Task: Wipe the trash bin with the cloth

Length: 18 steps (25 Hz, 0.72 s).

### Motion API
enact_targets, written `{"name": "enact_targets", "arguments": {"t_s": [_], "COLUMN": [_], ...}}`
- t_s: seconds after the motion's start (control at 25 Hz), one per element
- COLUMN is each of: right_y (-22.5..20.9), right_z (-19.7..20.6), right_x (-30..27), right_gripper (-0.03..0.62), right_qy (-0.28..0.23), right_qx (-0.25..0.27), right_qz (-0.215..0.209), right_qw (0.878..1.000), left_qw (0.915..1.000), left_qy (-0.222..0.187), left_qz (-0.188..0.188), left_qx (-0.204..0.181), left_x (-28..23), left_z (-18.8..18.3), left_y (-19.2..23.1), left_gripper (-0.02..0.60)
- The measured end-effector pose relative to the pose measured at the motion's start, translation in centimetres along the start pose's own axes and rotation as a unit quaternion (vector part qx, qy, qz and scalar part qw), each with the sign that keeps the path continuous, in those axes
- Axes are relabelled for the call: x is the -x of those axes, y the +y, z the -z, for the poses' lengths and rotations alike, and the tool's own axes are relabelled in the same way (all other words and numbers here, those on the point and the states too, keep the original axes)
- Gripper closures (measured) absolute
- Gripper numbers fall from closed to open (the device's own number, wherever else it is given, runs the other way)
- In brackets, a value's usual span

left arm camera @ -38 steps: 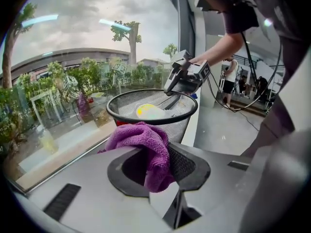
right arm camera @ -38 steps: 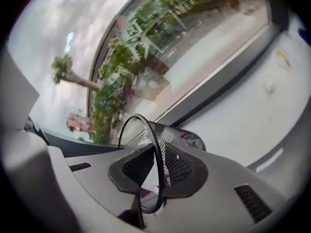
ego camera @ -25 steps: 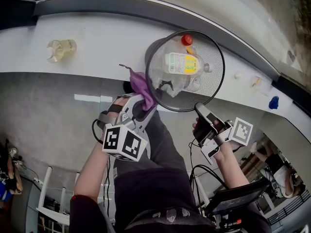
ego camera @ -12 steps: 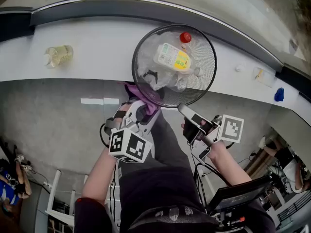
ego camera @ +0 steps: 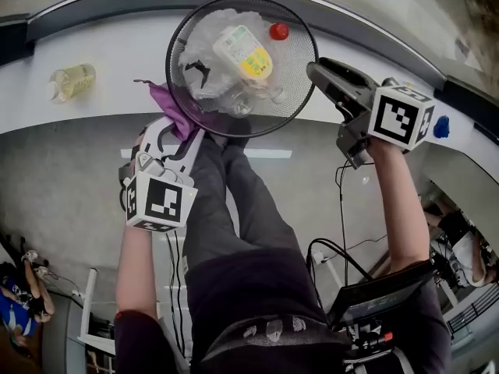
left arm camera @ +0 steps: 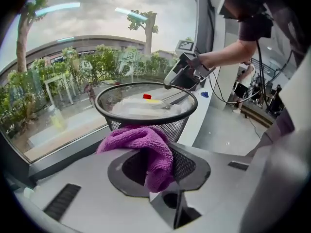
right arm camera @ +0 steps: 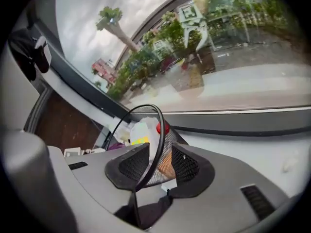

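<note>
Here we grip the cloth (ego camera: pixel 173 104) in the left gripper's (ego camera: pixel 176 129) narrow fingers, with the trash bin's (ego camera: pixel 295 65) outer wall straight ahead, below its rim. The right gripper's (ego camera: pixel 316 72) fingers have just been opening wide and straddle the opposite rim.

Crumpled plastic (ego camera: pixel 204 53) and a bottle (ego camera: pixel 243 51) hide the floor of the trash bin (ego camera: pixel 300 72); the bottle's label print is too small to read.
</note>
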State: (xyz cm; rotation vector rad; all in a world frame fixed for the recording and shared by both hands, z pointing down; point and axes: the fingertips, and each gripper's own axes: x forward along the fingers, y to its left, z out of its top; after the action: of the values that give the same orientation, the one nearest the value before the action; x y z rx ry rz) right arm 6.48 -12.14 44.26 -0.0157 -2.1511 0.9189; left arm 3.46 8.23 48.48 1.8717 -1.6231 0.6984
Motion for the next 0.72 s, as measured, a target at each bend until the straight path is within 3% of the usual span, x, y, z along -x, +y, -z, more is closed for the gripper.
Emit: {"name": "enact_targets", "arguments": {"t_s": [0.12, 0.2, 0.28, 0.32, 0.4, 0.44, 0.56, 0.72], "right_y": [-0.5, -0.3, -0.5, -0.8, -0.8, -0.5, 0.6, 2.1], "right_z": [1.0, 1.4, 1.8, 2.2, 3.4, 4.1, 6.6, 9.6], "right_x": [-1.4, -1.6, -1.2, -1.0, -0.5, -0.2, 0.5, 0.4], "right_gripper": [0.470, 0.482, 0.485, 0.491, 0.496, 0.494, 0.496, 0.494], "right_qy": [0.048, 0.050, 0.028, 0.009, -0.030, -0.043, -0.049, -0.050], "right_qx": [-0.002, -0.025, -0.089, -0.145, -0.266, -0.302, -0.330, -0.373], "right_qz": [0.013, 0.006, 0.003, 0.000, -0.013, -0.016, 0.001, 0.004], "right_qw": [0.999, 0.998, 0.996, 0.989, 0.963, 0.952, 0.943, 0.926], "left_qw": [0.9996, 0.9988, 0.9981, 0.9980, 0.9990, 0.9997, 0.9993, 0.9970], "left_qy": [0.003, 0.003, 0.004, 0.006, 0.012, 0.012, 0.009, -0.009], "left_qz": [-0.028, -0.048, -0.061, -0.062, -0.044, -0.023, 0.034, 0.076], "left_qx": [0.001, 0.003, 0.005, 0.005, 0.003, 0.001, -0.009, 0.015], "left_x": [0.4, 0.5, 0.4, 0.4, 0.3, 0.1, -1.1, -1.5], "left_z": [-0.1, -0.3, -0.3, -0.1, 0.5, 0.6, 0.4, -0.3], "left_y": [1.7, 2.9, 3.6, 3.6, 2.5, 1.3, -2.5, -5.2], "left_gripper": [0.497, 0.497, 0.497, 0.497, 0.497, 0.497, 0.497, 0.497]}}
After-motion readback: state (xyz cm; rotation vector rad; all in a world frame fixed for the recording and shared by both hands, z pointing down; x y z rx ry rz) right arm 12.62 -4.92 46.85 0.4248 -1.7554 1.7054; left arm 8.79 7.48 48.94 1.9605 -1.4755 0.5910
